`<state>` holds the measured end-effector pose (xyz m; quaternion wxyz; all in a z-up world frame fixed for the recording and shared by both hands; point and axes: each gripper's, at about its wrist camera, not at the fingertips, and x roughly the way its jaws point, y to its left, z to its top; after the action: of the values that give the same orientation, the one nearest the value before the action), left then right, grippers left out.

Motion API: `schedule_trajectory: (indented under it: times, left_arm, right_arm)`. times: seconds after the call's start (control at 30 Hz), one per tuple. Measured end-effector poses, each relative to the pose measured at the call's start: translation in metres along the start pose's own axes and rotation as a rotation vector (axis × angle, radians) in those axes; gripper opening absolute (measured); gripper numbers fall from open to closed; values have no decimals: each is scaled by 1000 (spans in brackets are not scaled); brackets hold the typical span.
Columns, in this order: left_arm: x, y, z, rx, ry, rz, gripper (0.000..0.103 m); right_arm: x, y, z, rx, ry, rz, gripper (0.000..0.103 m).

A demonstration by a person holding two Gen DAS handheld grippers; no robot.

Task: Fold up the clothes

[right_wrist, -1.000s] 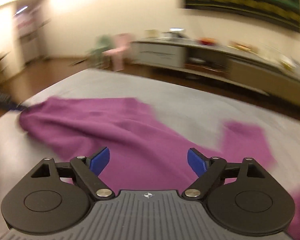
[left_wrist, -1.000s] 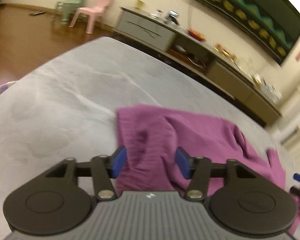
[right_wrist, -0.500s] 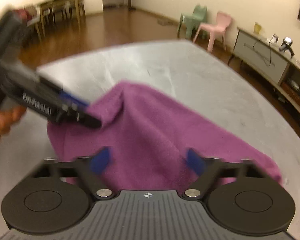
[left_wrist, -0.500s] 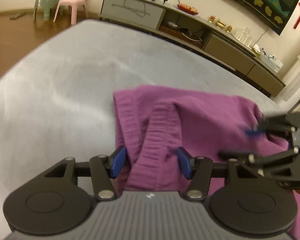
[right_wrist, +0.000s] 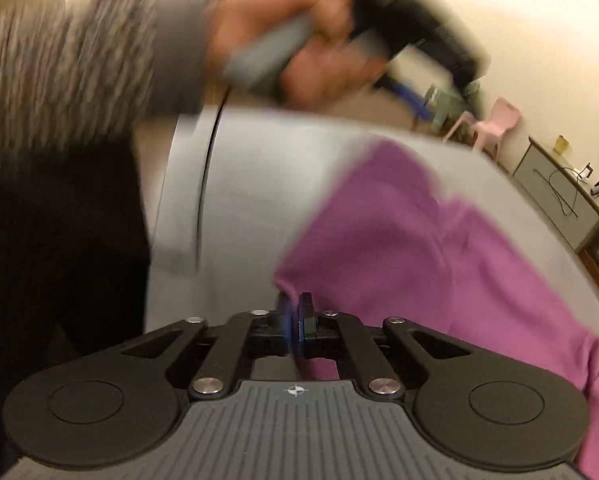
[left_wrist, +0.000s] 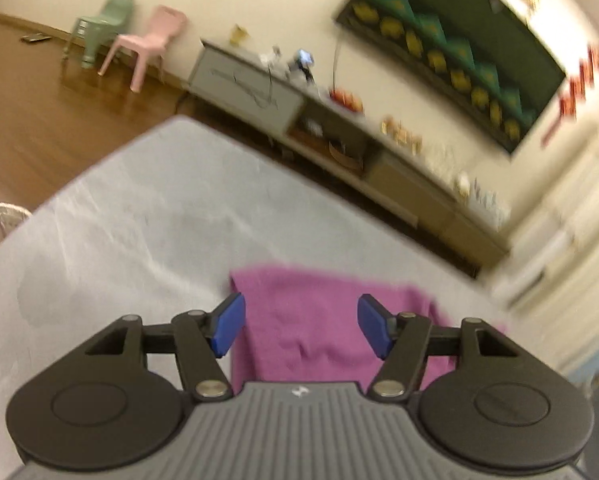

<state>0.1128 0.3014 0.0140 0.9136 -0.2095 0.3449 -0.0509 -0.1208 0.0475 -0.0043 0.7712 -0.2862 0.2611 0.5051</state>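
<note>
A purple knit garment (left_wrist: 319, 320) lies on the grey table (left_wrist: 139, 240). My left gripper (left_wrist: 301, 326) hovers over the garment's left edge, its jaws wide open and nothing between them. In the right wrist view the garment (right_wrist: 419, 248) spreads away to the right. My right gripper (right_wrist: 295, 312) is shut on the garment's near corner, with cloth pinched between the blue pads. A person's hand (right_wrist: 299, 52), blurred by motion, holds the left gripper (right_wrist: 411, 92) above the table's far side.
A long grey sideboard (left_wrist: 339, 128) with small items stands beyond the table. A pink chair (left_wrist: 151, 44) and a green chair (left_wrist: 107, 20) are on the wooden floor. The person's dark body (right_wrist: 59, 240) fills the left of the right wrist view, and a black cable (right_wrist: 207, 184) hangs there.
My right gripper has swung to the garment's near corner and shut on it. The left gripper has opened wider, released the ribbed fold and lifted away.
</note>
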Motion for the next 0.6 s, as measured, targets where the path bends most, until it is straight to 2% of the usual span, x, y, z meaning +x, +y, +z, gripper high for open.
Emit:
schedule_trajectory:
  times: [0.07, 0.1, 0.13, 0.17, 0.23, 0.3, 0.37, 0.43, 0.47, 0.53, 0.6]
  left_arm:
    - [9, -6, -10, 39, 44, 46, 65]
    - [15, -7, -13, 51, 58, 68, 66]
    - [21, -8, -14, 62, 70, 88, 67]
    - [28, -9, -14, 73, 83, 109, 67]
    - [42, -13, -11, 111, 99, 154, 67]
    - [57, -20, -8, 159, 106, 189, 67]
    - [72, -28, -6, 194, 118, 208, 67]
    - [89, -36, -6, 221, 143, 203, 67]
    - [95, -39, -6, 237, 152, 204, 66]
    - [105, -42, -5, 270, 165, 210, 65]
    - [115, -45, -4, 304, 177, 216, 63]
  right_arm:
    - [-11, -2, -21, 69, 12, -7, 10]
    - [-29, -15, -29, 133, -9, -13, 22]
    - [-46, -30, -34, 185, -34, -29, 39]
    - [-63, -49, -35, 239, -62, -62, 49]
    - [-94, -90, -42, 339, -101, -194, 75]
    - [-128, -143, -71, 476, -103, -380, 83]
    - [-158, -206, -112, 638, -78, -588, 84]
    - [-174, -273, -166, 818, -16, -775, 84]
    - [-181, -302, -190, 888, 9, -835, 84]
    - [-192, -348, -227, 980, 37, -892, 84]
    - [-182, -383, -247, 1031, 77, -908, 84]
